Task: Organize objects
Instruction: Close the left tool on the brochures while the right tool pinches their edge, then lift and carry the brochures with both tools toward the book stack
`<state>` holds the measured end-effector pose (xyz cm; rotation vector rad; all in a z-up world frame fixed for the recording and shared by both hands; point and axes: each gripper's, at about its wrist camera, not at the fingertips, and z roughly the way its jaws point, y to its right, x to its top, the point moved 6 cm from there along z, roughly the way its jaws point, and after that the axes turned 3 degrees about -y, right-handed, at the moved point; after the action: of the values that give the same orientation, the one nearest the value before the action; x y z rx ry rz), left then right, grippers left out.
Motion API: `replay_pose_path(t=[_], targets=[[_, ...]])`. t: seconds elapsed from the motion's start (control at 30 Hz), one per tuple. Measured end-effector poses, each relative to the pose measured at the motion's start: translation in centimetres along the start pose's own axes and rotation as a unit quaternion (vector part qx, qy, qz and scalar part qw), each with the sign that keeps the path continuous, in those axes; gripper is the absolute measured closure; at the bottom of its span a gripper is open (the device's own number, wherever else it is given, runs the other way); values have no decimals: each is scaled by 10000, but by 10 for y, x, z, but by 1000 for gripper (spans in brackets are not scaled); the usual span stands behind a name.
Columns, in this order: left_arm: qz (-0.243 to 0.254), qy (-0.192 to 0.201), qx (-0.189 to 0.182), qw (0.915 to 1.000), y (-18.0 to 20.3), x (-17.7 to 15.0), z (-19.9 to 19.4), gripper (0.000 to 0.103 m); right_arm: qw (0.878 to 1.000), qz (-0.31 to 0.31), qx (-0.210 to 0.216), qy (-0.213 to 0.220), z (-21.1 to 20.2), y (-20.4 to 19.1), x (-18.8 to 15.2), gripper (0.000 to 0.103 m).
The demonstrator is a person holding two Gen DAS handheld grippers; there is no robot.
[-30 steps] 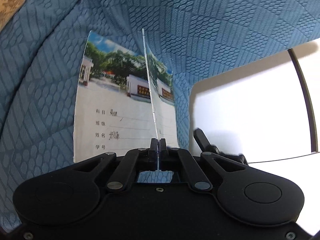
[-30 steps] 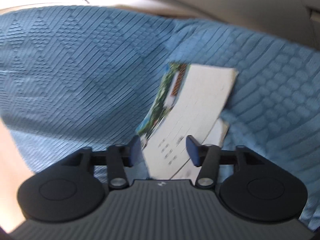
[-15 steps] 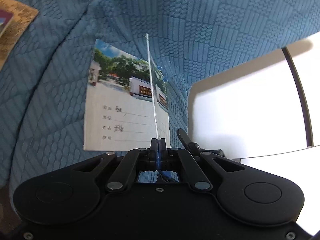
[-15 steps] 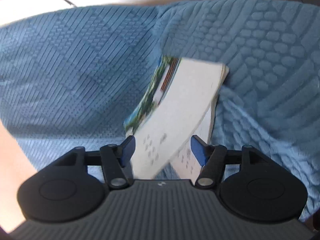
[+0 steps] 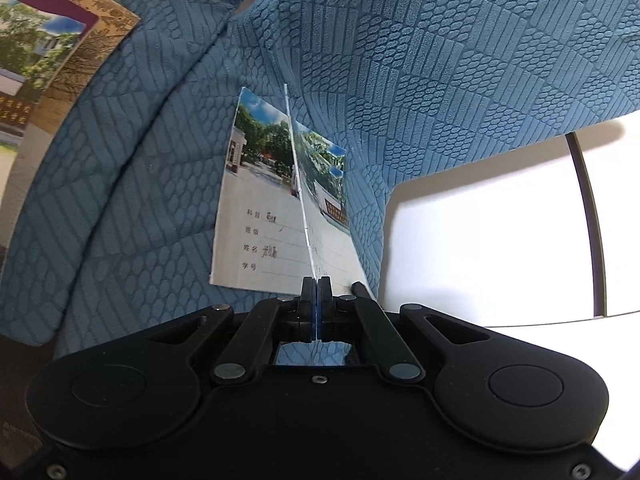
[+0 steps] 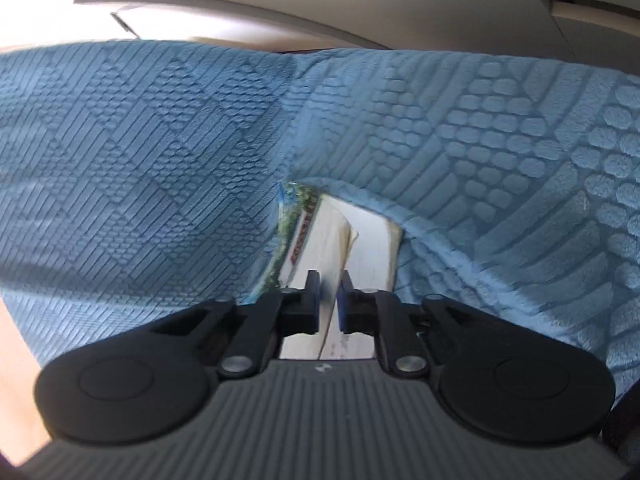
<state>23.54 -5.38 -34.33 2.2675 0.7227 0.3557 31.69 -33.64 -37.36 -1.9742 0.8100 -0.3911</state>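
left wrist – gripper (image 5: pixel 316 292) tilted downward

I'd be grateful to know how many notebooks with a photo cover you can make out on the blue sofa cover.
2 for certain: one notebook lying flat ahead, one thin notebook edge-on in the left tongs. A third cover, far left, may be another.
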Motion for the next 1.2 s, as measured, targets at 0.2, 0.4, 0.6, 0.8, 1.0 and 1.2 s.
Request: replay_pose_path(t=[0.2,0.4,0.6,0.8,1.0,1.2], targets=[[104,-89,30,9999,-9,-10,-23,103,9983,-573,0,-98,-11,-21,-22,99],[5,-80,-75,9999,-23,-23,-56,103,9937,-1108,164,14,-30,-56,-49,99],[-123,-6,-227,9997,-34,-30,-96,103,9858,-1681,-4,-56,-40,-84,-81,99],[-62,196,-336,9992,-33,-27,-137,103,9832,-1825,-25,-67,-51,-99,-109,99],[-44,311,-527,9981,-32,-20,-177,103,9791,-2032,-35,-20,-61,-125,-137,99],[34,461,-698,9965,-30,-9,-220,103,9737,-2276,64,-8,-67,-156,-163,99]])
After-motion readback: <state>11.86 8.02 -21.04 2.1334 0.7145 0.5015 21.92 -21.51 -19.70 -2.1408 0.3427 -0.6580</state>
